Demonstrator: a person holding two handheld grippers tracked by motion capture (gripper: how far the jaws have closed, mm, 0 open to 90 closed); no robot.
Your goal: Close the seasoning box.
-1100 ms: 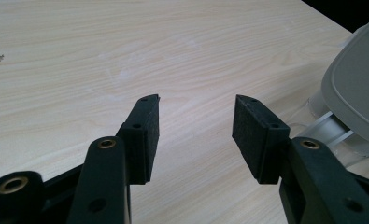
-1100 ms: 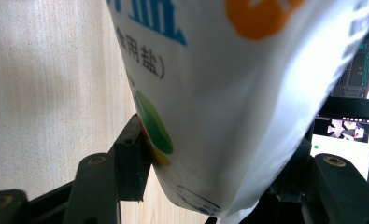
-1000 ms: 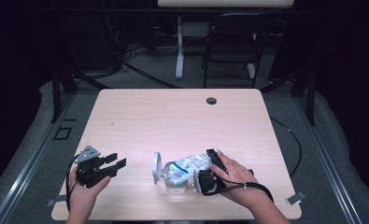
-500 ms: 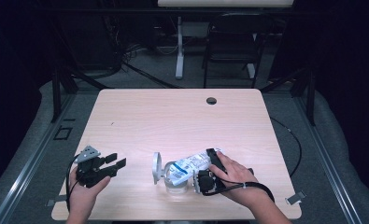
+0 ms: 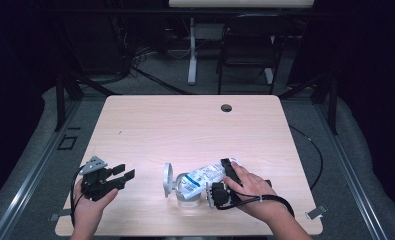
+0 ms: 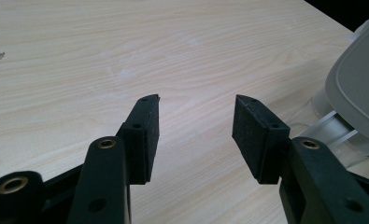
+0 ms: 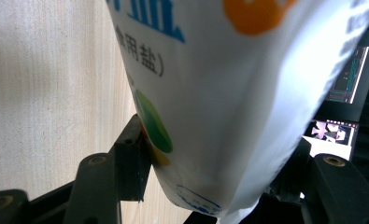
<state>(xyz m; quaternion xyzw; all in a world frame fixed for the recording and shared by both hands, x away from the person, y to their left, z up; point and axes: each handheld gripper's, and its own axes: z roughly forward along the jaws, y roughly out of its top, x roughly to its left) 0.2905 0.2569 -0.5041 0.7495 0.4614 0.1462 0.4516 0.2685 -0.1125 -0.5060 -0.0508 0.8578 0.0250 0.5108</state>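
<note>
Right gripper (image 5: 220, 192) near front edge of table (image 5: 185, 125), jaws clamped on white printed bag (image 5: 205, 175), one jaw each side in right gripper view (image 7: 210, 93). Bag tilted, lower end over clear container (image 5: 187, 192) with grey hinged lid (image 5: 167, 179) standing open at its left. Left gripper (image 5: 117, 176) at front left, well apart from container, jaws spread with nothing between, hovering above bare wood (image 6: 196, 121); lid (image 6: 359, 93) at right edge of left gripper view. Farther back, dark grommet hole (image 5: 226, 107) near far edge. Beyond table, chair (image 5: 247, 45) on floor.

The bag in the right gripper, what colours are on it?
The bag is white with blue print, a green shape and orange patches, clearest in the right gripper view.
</note>
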